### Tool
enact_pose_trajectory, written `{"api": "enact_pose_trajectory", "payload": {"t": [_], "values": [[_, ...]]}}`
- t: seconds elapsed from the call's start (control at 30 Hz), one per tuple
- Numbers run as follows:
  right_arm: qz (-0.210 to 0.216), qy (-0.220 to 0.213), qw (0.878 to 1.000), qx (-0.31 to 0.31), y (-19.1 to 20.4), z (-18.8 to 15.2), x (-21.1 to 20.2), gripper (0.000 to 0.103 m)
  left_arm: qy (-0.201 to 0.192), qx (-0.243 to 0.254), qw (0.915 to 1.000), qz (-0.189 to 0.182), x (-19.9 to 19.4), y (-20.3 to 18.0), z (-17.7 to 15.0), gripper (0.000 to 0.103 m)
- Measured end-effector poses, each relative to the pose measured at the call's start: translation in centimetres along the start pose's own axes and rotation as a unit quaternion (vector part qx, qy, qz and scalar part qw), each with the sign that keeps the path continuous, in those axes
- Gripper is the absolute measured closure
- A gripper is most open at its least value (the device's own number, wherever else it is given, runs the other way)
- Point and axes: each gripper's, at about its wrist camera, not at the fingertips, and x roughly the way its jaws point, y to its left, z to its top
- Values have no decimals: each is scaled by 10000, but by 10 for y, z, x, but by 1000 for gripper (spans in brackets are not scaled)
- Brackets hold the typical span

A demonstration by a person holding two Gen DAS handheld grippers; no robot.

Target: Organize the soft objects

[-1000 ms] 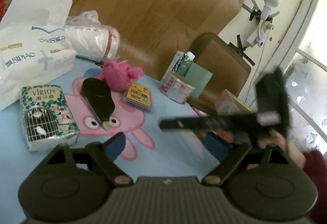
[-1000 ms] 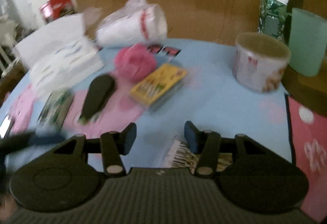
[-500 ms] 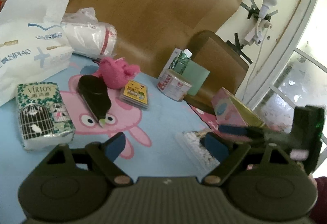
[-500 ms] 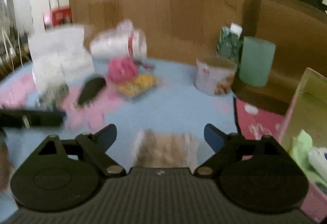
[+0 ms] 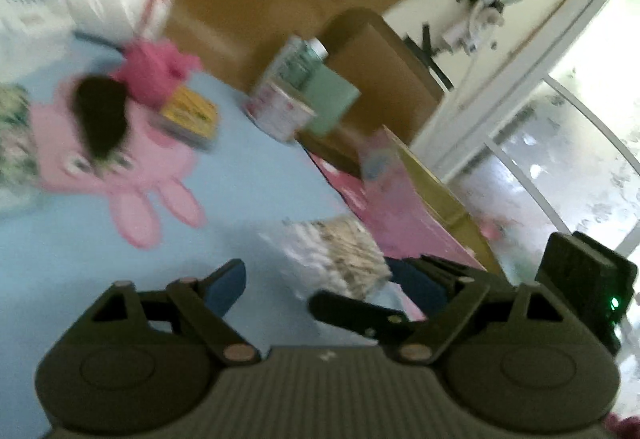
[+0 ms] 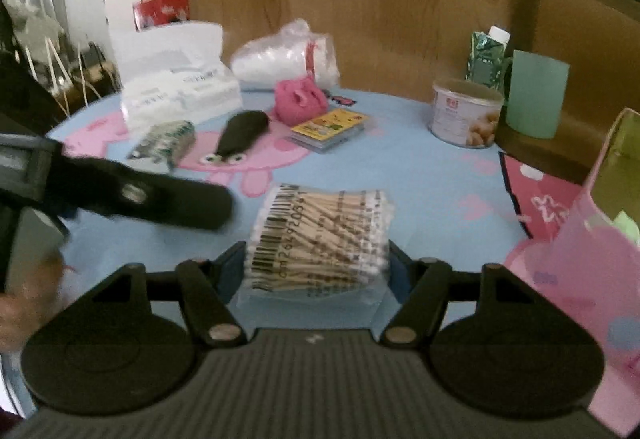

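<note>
Mostly the sorting is ahead of me: beyond the cotton swab pack point(image 6: 320, 239), the pink plush point(image 6: 300, 101), tissue packs point(image 6: 164, 143) and black pouch point(image 6: 242, 133) lie loose on the table point(image 6: 420, 175), while the pink box point(image 6: 592, 239) right of the pack holds little. My right gripper point(image 6: 316, 263) straddles the pack, jaws closing, pads just beside its edges, not yet gripping. My left gripper point(image 5: 320, 283), empty and closing, hovers left of the pack.

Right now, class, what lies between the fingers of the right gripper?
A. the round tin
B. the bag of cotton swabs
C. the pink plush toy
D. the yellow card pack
B: in the right wrist view the bag of cotton swabs sits between the fingers of the right gripper, whose jaws are closing, while the plush, cards and tin lie farther back on the table.
</note>
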Motion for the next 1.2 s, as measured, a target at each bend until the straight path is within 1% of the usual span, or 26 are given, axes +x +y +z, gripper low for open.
{"api": "enact_pose_trajectory", "payload": {"t": [0.03, 0.07, 0.1, 0.17, 0.27, 0.37, 0.43, 0.47, 0.5, 0.53, 0.57, 0.63, 0.67, 0.7, 0.77, 0.83, 0.87, 0.93, 1.0, 1.03, 1.07, 1.1, 1.13, 1.17, 1.2], "values": [[51, -105, 9999, 58, 1, -3, -6, 31, 110, -22, 9999, -115, 6, -4, -1, 35], [80, -217, 9997, 87, 3, -5, -11, 31, 219, -16, 9995, -225, 11, -11, -2, 50], [60, -333, 9994, 59, 5, -7, -17, 31, 298, 43, 9992, -262, 17, -19, -3, 53], [-235, -585, 9979, -152, 9, -9, -31, 31, 281, 307, 9989, -207, 24, -38, -1, 56], [-638, -988, 9927, -278, 4, -11, -53, 30, 294, 606, 9972, -331, 37, -67, 7, 57], [-1076, -1416, 9839, -167, -16, -13, -75, 30, 364, 945, 9939, -428, 59, -100, 17, 55], [-1370, -1641, 9769, -19, -33, -16, -89, 30, 423, 1261, 9902, -414, 80, -126, 22, 53], [-1543, -1734, 9726, 103, -43, -17, -96, 30, 437, 1426, 9880, -396, 90, -139, 22, 49], [-1702, -1792, 9687, 225, -53, -16, -102, 30, 440, 1579, 9858, -364, 100, -152, 23, 41], [-1843, -1824, 9653, 325, -64, -17, -105, 30, 424, 1642, 9851, -304, 108, -162, 23, 36], [-2041, -1843, 9605, 437, -76, -16, -108, 30, 344, 1662, 9851, -260, 114, -171, 23, 28], [-2490, -1813, 9489, 679, -102, -14, -107, 29, 237, 1625, 9859, -306, 119, -179, 24, 27], [-2662, -1747, 9446, 800, -117, -13, -105, 27, 217, 1612, 9862, -315, 119, -181, 23, 27], [-2818, -1649, 9407, 919, -131, -11, -102, 21, 180, 1615, 9863, -280, 119, -181, 21, 27], [-3108, -1428, 9338, 1052, -153, -8, -94, 15, 142, 1675, 9857, -141, 118, -181, 18, 27], [-3351, -1353, 9253, 1149, -163, -9, -92, 13, 93, 1711, 9852, 36, 112, -174, 16, 27], [-3393, -1393, 9221, 1233, -165, -10, -94, 12, 59, 1696, 9854, 117, 107, -168, 15, 27], [-3435, -1604, 9145, 1413, -165, -15, -101, 12, 10, 1633, 9864, 208, 97, -155, 15, 27], [-3358, -1871, 9092, 1602, -162, -21, -111, 13, -39, 1561, 9870, 385, 83, -136, 14, 27], [-3260, -1993, 9095, 1639, -157, -22, -115, 15, -57, 1533, 9870, 477, 76, -126, 14, 27], [-3148, -2127, 9109, 1608, -151, -22, -119, 25, -83, 1497, 9868, 609, 67, -114, 13, 27], [-3064, -2205, 9133, 1530, -146, -21, -121, 39, -122, 1463, 9862, 765, 57, -101, 12, 27], [-2968, -2244, 9170, 1437, -138, -18, -122, 45, -176, 1436, 9850, 937, 47, -89, 12, 27], [-2805, -2261, 9229, 1358, -133, -13, -121, 58, -256, 1415, 9827, 1166, 35, -76, 11, 27], [-2535, -2258, 9315, 1308, -125, -6, -118, 70, -350, 1408, 9796, 1393, 24, -63, 12, 27]]}}
